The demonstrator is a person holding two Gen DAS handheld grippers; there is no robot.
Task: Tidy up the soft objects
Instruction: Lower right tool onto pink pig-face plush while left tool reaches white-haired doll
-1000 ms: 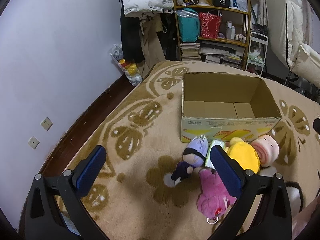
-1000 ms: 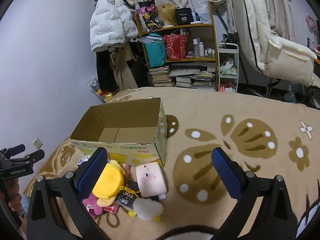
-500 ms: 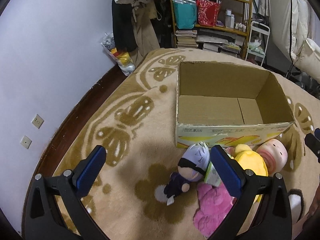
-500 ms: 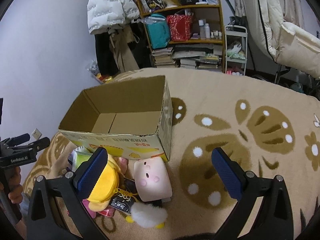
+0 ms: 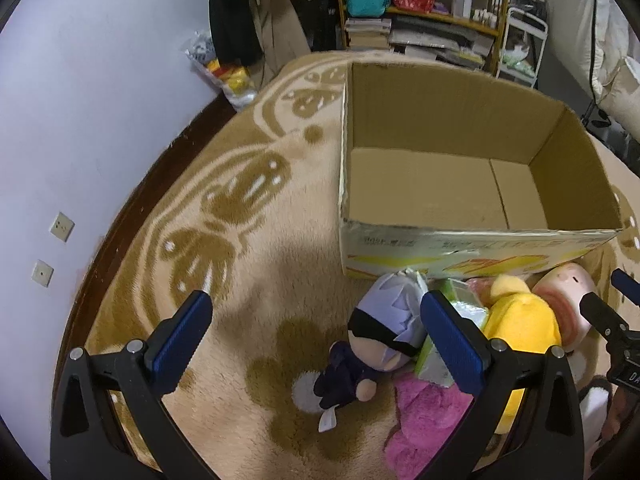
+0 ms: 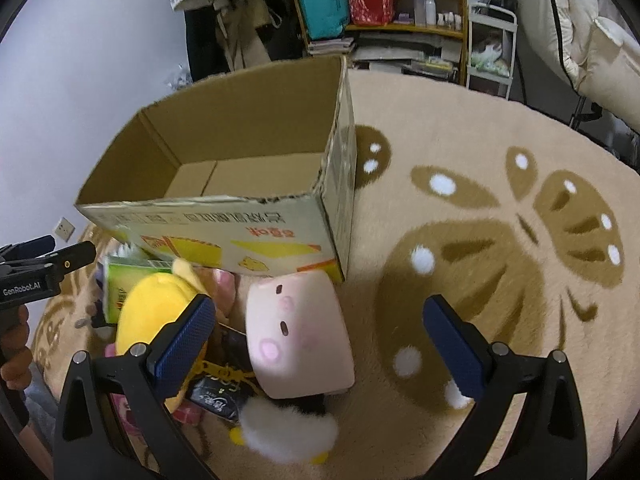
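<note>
I'm holding the left gripper (image 5: 316, 332) over the rug (image 5: 248, 264) with its jaws spread wide and nothing between them; it's hanging above the doll (image 5: 380, 340), a purple-haired figure with a black blindfold that is lying on its side on the rug, just in front of the box (image 5: 460, 240). The box is sitting open and I'm seeing only bare cardboard inside it. All the soft things are lying in a heap against the box's near wall: the doll at the left end, a green pack (image 5: 444, 344) touching its head, a pink plush (image 5: 424, 412) lying below that, a yellow plush (image 5: 520, 328) beside it, and a pink pillow (image 5: 564, 292) at the right end. My right gripper (image 6: 318, 338) is also hanging with its jaws wide apart, gripping nothing, and from its camera I'm looking down on the pillow (image 6: 298, 332), whose little face is turned up toward me, close by the box's (image 6: 248, 236) corner. The yellow plush (image 6: 160, 308) is lying to its left, partly behind one blue finger pad (image 6: 182, 344). A white fluffy toy (image 6: 288, 434) is resting just below the pillow, and a dark packet (image 6: 218, 394) is poking out between them. At that view's left edge the other gripper (image 6: 36, 264) is showing, with a hand (image 6: 14, 344) under it.
</note>
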